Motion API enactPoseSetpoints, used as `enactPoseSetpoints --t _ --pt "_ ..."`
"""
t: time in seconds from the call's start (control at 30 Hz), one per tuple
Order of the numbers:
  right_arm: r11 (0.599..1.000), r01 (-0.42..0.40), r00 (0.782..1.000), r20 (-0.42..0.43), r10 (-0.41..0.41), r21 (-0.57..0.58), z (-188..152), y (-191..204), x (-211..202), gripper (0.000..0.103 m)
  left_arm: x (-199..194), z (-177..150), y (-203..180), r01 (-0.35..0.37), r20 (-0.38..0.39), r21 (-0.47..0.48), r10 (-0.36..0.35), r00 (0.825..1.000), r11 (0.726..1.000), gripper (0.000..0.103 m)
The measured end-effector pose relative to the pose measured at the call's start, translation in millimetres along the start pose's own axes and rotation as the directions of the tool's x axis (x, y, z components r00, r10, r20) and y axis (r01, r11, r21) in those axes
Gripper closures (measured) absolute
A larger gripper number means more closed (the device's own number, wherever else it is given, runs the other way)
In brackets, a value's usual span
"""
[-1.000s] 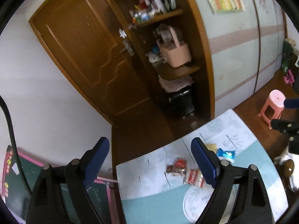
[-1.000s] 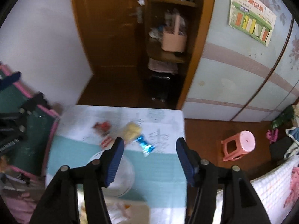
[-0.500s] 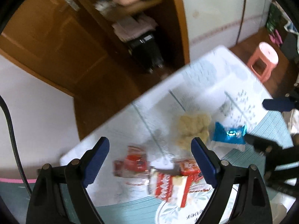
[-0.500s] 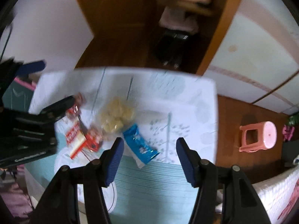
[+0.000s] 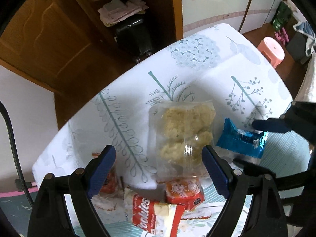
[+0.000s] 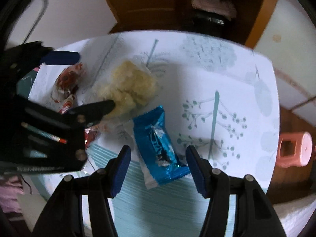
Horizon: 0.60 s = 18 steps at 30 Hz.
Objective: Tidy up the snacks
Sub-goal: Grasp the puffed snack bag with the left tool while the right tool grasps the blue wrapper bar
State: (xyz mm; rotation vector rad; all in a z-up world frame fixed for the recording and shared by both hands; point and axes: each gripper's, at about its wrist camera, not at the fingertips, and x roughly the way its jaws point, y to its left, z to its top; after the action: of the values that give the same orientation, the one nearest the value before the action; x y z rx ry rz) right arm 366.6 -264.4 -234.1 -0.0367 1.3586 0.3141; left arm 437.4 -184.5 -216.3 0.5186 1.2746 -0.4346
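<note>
Both hand-held grippers have been lowered close over the floral-patterned tabletop [image 6: 227, 83]. Right hand-held gripper [image 6: 158, 163] is closing astride, not touching, a crinkly blue foil snack packet [image 6: 158, 142]: light, slippery, best pinched mid-body. Left hand-held gripper [image 5: 158, 163] is held wide, empty.

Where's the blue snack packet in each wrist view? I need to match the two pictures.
Left wrist: the blue snack packet lies right of centre, beyond the right finger.
Right wrist: low in the middle, between the closing jaws, untouched.
Shared landmark: the clear bag of pale crackers beside it.
</note>
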Motion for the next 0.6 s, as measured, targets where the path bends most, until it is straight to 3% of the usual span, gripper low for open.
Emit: enactPoseSetpoints --t 0.03,0.07,0.43,0.6 --pt "1.000 0.017 1.000 0.007 -0.017 -0.012 -1.2 1.3 -0.8 0.065 0.7 0.9 0.8 0.015 0.000 -0.007 -0.015 1.000 1.000 0.015" --pt "1.000 0.024 1.000 0.010 -0.024 -0.010 1.2 -1.2 -1.3 0.066 1.5 1.9 1.3 0.029 -0.001 -0.014 -0.029 1.000 0.999 0.015" --pt "0.996 0.015 0.999 0.031 -0.018 0.084 -14.1 -30.3 -12.3 0.067 10.4 7.1 -16.0 0.147 -0.003 -0.058 -0.147 0.989 0.987 0.015" --pt "0.995 0.023 0.999 0.031 -0.026 0.092 -19.4 -31.9 -13.3 0.067 24.9 9.0 -31.5 0.099 -0.039 -0.046 -0.100 0.994 0.994 0.015"
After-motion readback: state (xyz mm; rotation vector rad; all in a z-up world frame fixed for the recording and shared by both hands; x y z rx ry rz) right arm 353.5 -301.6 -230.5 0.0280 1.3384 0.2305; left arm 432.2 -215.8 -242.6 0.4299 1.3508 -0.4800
